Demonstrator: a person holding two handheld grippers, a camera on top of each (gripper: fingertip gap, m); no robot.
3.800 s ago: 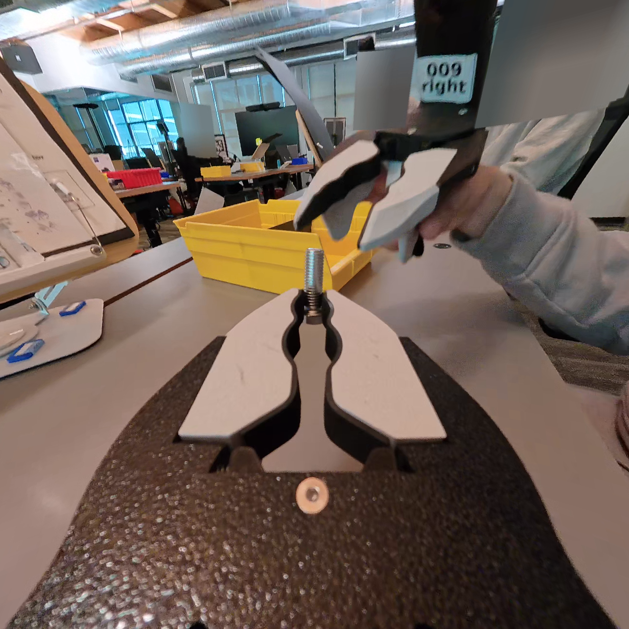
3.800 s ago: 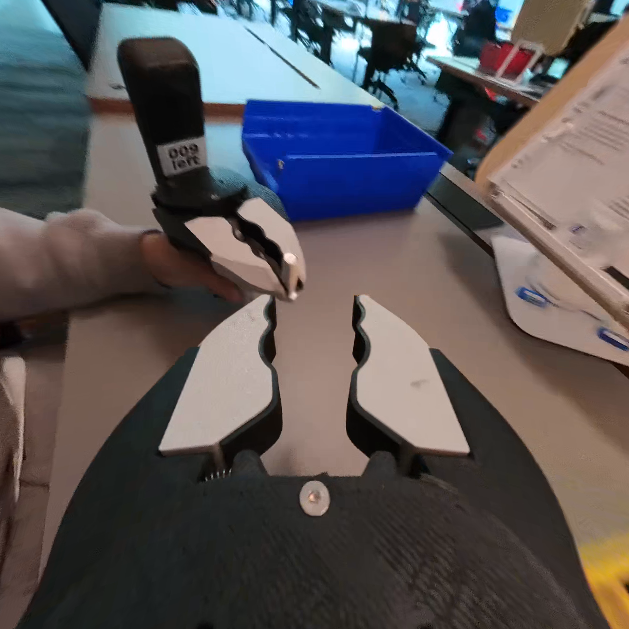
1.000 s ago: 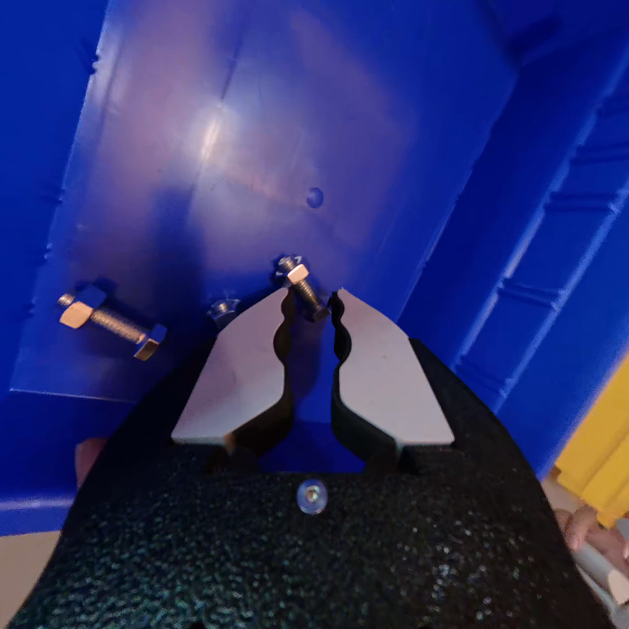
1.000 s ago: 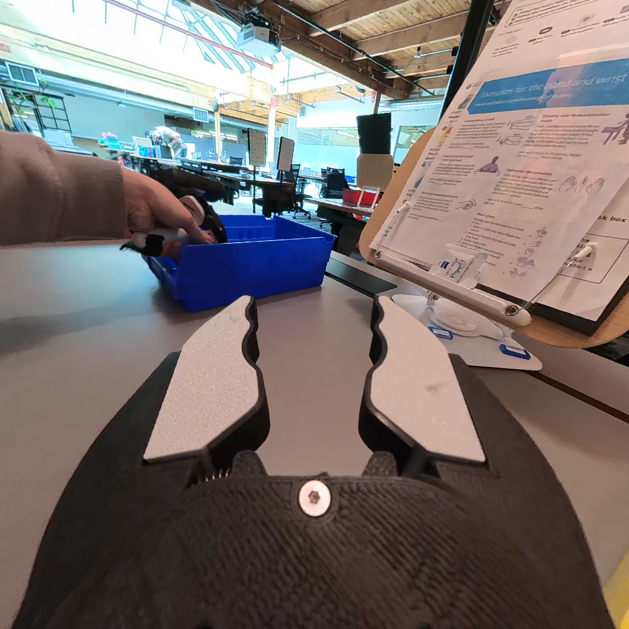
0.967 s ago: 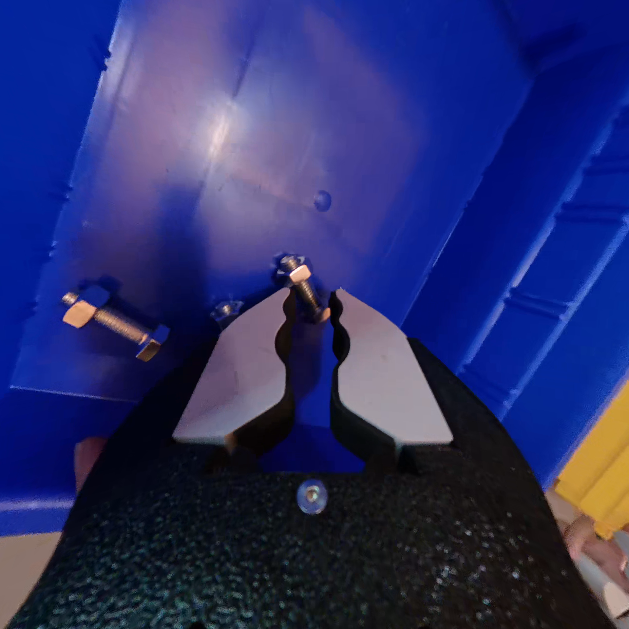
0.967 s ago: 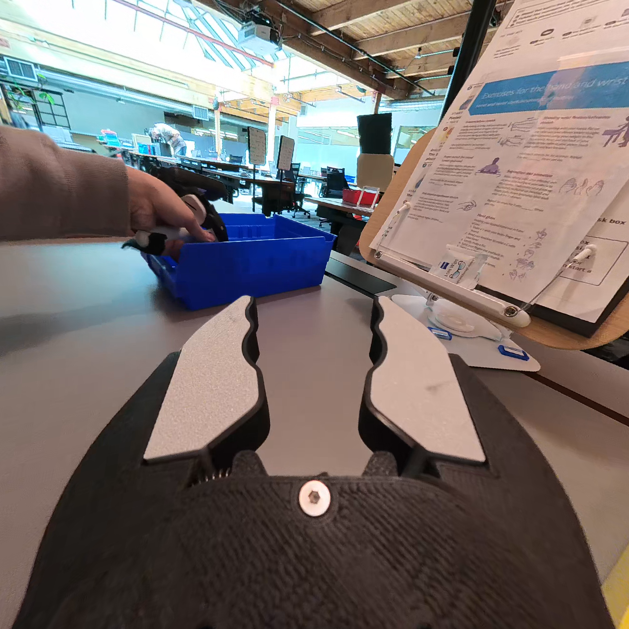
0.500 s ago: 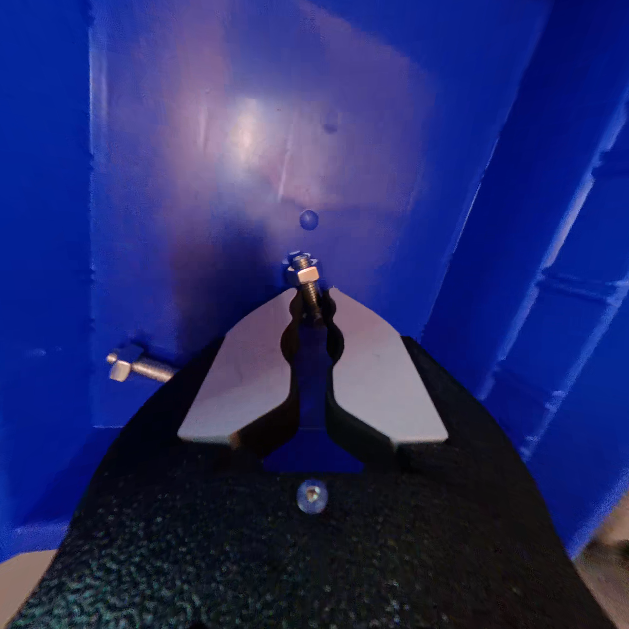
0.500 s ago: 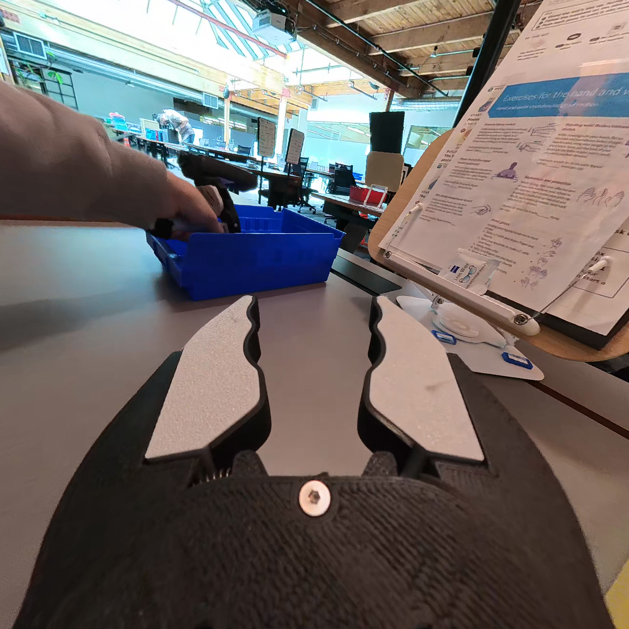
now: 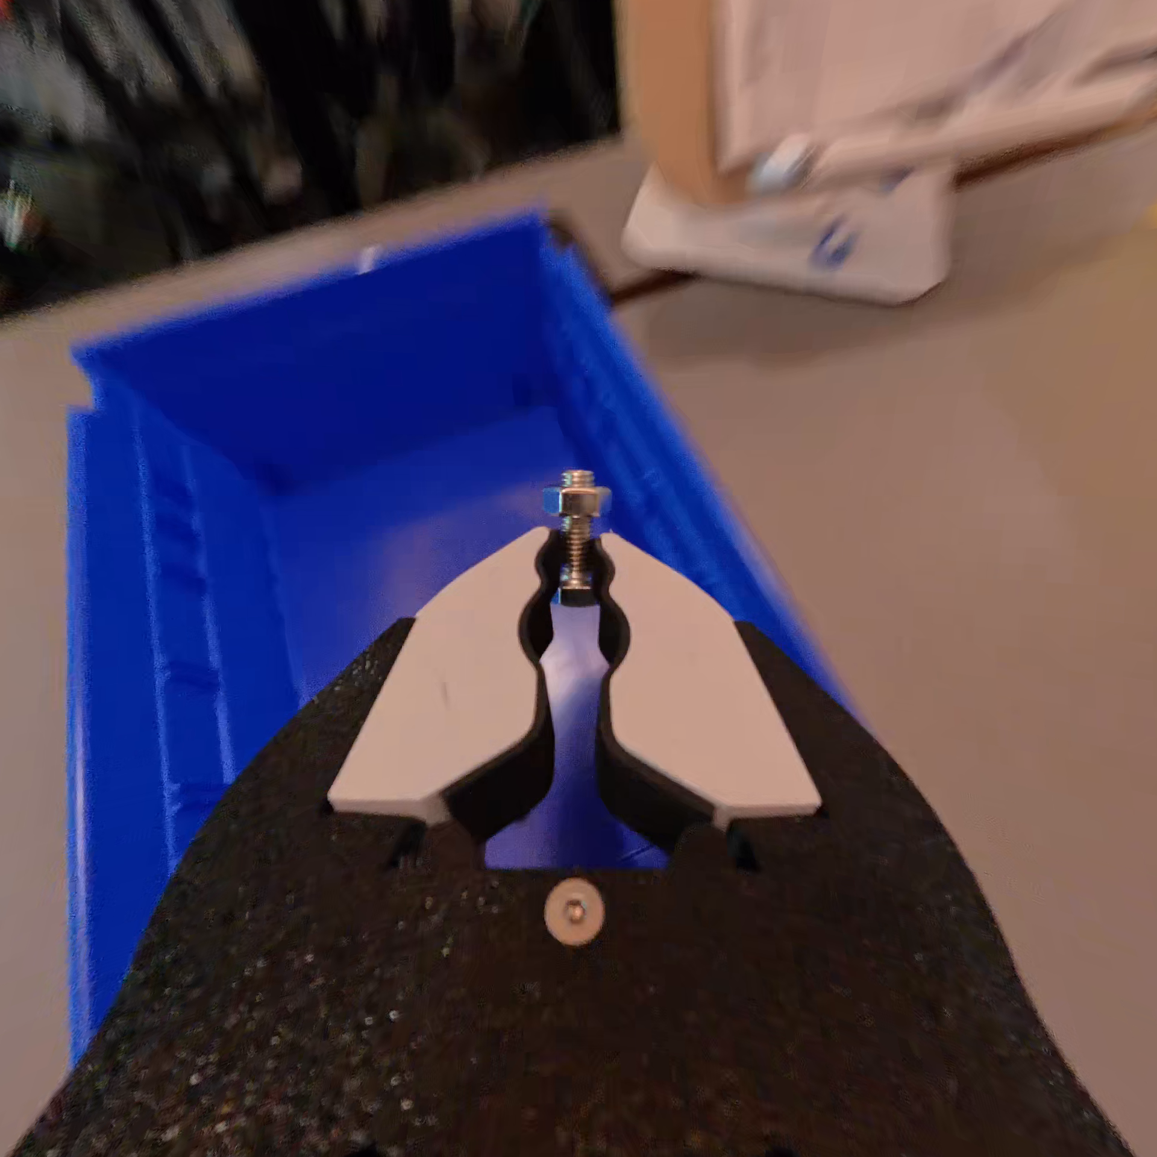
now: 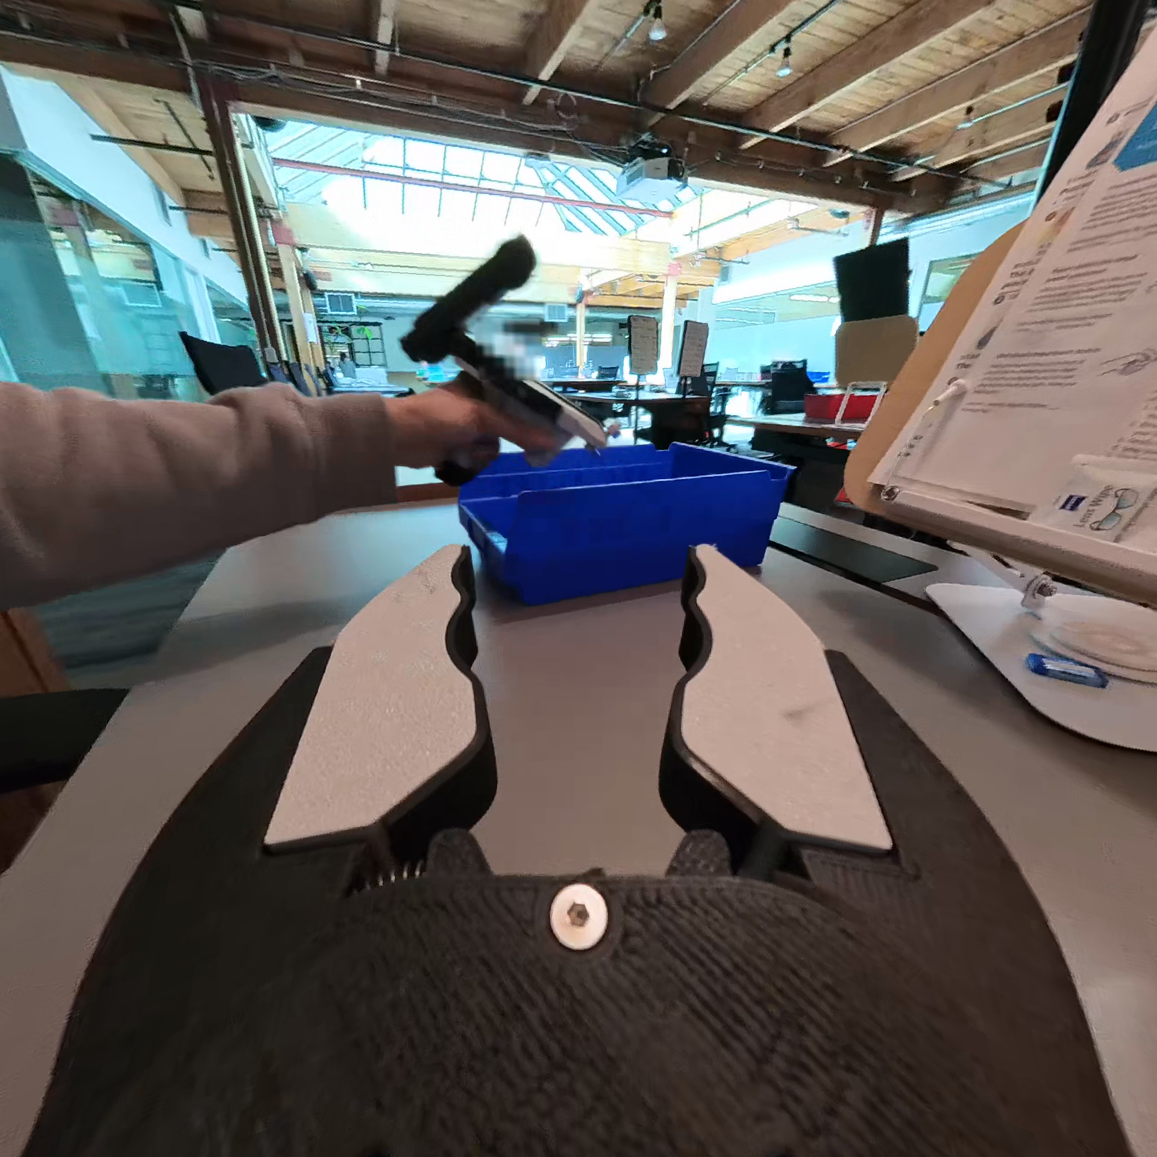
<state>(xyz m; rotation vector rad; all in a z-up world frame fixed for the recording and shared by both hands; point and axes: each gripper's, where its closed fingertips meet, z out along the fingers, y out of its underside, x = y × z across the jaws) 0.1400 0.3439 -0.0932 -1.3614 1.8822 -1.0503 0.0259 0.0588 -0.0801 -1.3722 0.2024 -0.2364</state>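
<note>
Grey tabletop (image 10: 282,582) across the middle of both views. Blue plastic bin (image 9: 350,401) filling the left and centre of the left wrist view, seen from above; same blue bin (image 10: 626,532) standing at centre of the right wrist view, just beyond the fingertips. Tilted wooden document stand (image 10: 1014,401) with printed sheets at the right edge of the right wrist view, its white base (image 10: 1027,651) on the table below; blurred in the upper right of the left wrist view.

Left gripper (image 9: 575,551), centre of its own view, above the bin: fingers (image 9: 463,676) drawn nearly together, pads pressed on the shank of a small silver bolt (image 9: 575,545). Bolt upright, head down between the tips, hex nut (image 9: 576,501) threaded near the top end, clear of the pads. Same gripper (image 10: 588,432) small and blurred in the right wrist view, upper centre, held in a hand (image 10: 451,426) with a grey sleeve (image 10: 188,476), above the bin's rim.

Right gripper (image 10: 576,557), lower centre of its view: fingers (image 10: 401,676) spread wide, nothing between them, low over bare tabletop just short of the bin.
</note>
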